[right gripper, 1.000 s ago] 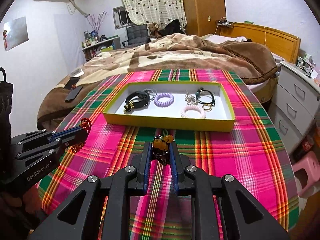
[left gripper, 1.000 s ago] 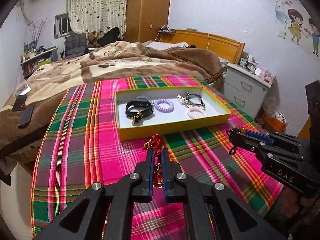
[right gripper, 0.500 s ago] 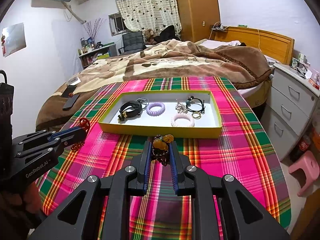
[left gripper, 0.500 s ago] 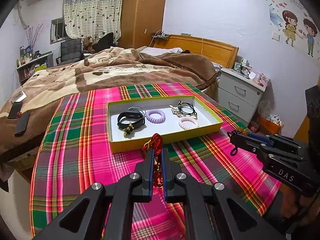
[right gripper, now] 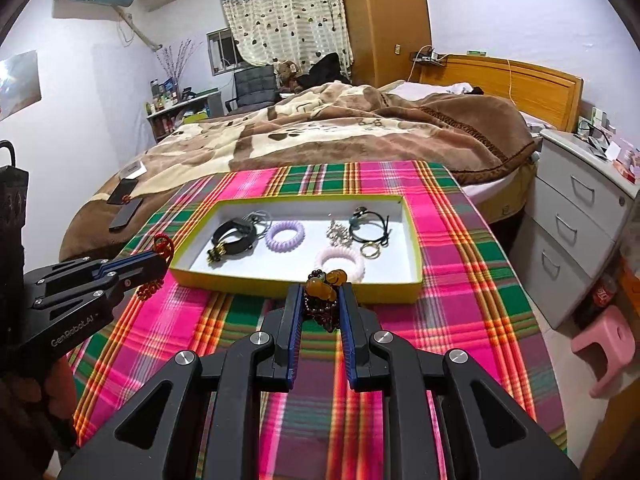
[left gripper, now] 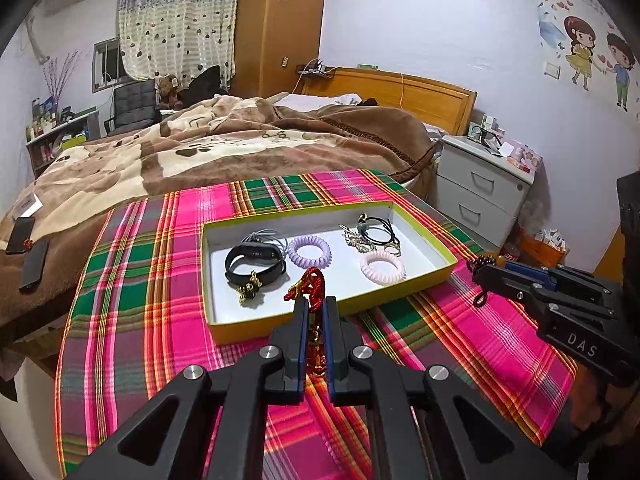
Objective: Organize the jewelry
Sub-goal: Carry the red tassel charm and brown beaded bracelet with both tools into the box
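Left wrist: knotted red cord

My right gripper pinches a dark beaded bracelet with amber beads just short of the yellow-rimmed tray; my left gripper grips a red cord charm.

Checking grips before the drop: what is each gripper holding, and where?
Left gripper pinches the red cord bracelet mid-length; right gripper clamps the amber-bead bracelet bunched.

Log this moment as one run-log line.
left hand-held gripper: shut on red cord bracelet | right hand-held gripper: shut on amber bead bracelet | both short of tray
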